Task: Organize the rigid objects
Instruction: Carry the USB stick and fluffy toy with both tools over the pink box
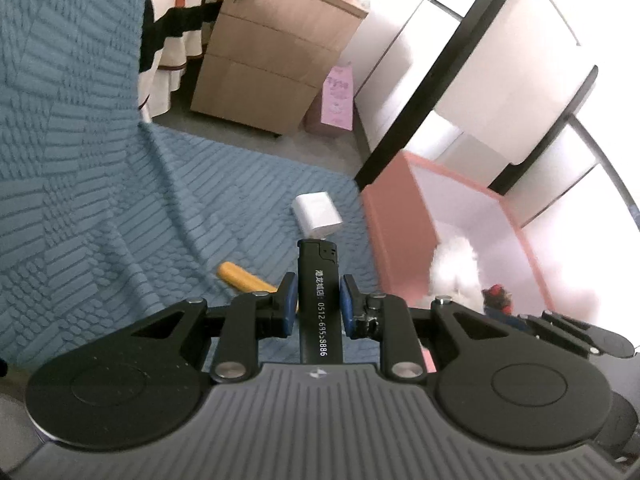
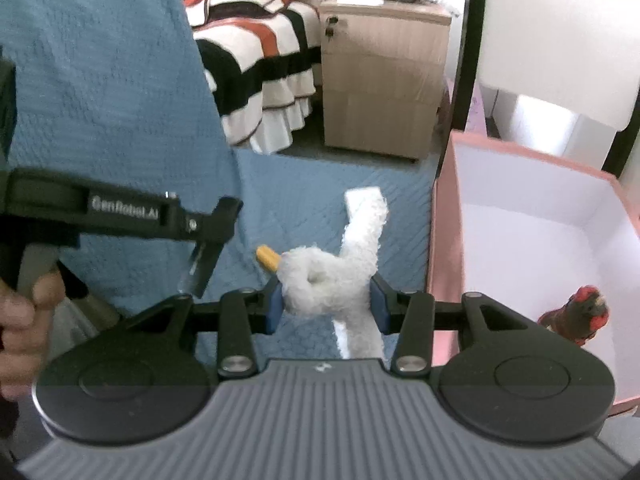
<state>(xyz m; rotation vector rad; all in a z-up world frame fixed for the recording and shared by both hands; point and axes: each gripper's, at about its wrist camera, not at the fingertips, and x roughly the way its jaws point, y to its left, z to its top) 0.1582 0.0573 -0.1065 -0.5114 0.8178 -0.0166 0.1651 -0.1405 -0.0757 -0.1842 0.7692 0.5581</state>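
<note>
- The left tool (image 1: 318, 298) is closed narrowly on a black lighter (image 1: 319, 280); its blue pads (image 1: 291, 296) press the lighter's two long sides.
- The lighter's long axis runs straight forward along the fingers, with the striker end pointing away from the camera and the printed side facing up.
- The right tool (image 2: 328, 300) is closed at a middling width on a white plush toy (image 2: 332, 276); a fluffy strip of the toy rises up and away from the pads.
- Both tools are held above a blue quilted bedspread (image 1: 100, 200).
- On the bedspread, past the lighter's tip, lies a small white block (image 1: 317, 216), tilted.
- A yellow stick-like object (image 1: 242, 278) lies nearer, left of the lighter, its long axis slanting toward the left tool.
- A pink box (image 2: 444, 240) with a white inside sits at the bedspread's right edge; a red and dark figurine (image 2: 580, 314) stands in it.
- A hand (image 2: 20, 320) grips the left tool's handle.
</note>
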